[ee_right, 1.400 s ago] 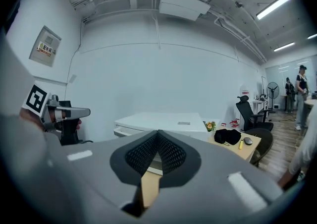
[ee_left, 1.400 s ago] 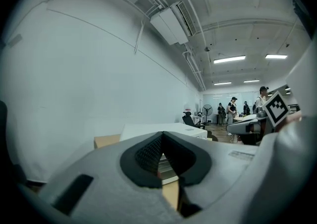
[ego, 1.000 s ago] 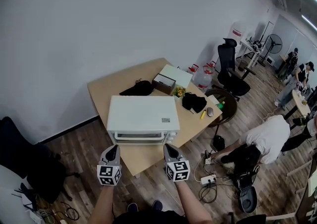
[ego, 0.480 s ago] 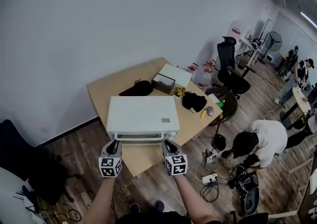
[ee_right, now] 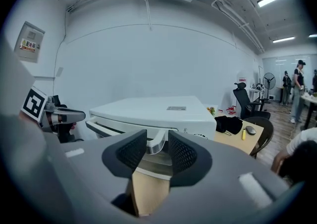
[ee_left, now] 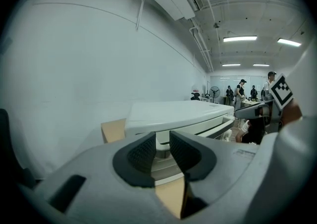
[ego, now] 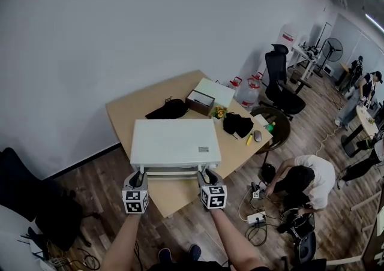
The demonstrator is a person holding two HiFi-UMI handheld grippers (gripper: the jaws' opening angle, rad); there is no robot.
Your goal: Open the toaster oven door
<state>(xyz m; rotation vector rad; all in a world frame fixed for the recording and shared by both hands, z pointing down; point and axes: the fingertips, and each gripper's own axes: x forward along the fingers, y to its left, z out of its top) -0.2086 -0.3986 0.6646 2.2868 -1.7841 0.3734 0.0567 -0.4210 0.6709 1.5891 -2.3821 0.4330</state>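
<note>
A white toaster oven [ego: 174, 142] stands on a wooden table [ego: 126, 111], its front facing me. A pale handle bar [ego: 173, 171] runs across the top of its door. My left gripper [ego: 137, 178] is at the handle's left end. In the left gripper view the handle's left post [ee_left: 163, 141] shows in the gap between the parted pads of this gripper [ee_left: 162, 151]. My right gripper [ego: 209, 177] is at the right end. Its jaws [ee_right: 157, 151] are opening, with the handle's curved right end [ee_right: 157, 141] between them and not visibly pressed.
Behind the oven lie a black bag [ego: 167, 107], a small box [ego: 199, 102] and black cloth [ego: 236, 124]. A black office chair [ego: 279, 84] stands at the right. A person [ego: 303, 177] crouches on the floor beside cables and a power strip [ego: 257, 216]. Another dark chair [ego: 24, 198] is at the left.
Both grippers have moved forward from the table's front edge up to the oven's handle. The person on the floor at the right has shifted position.
</note>
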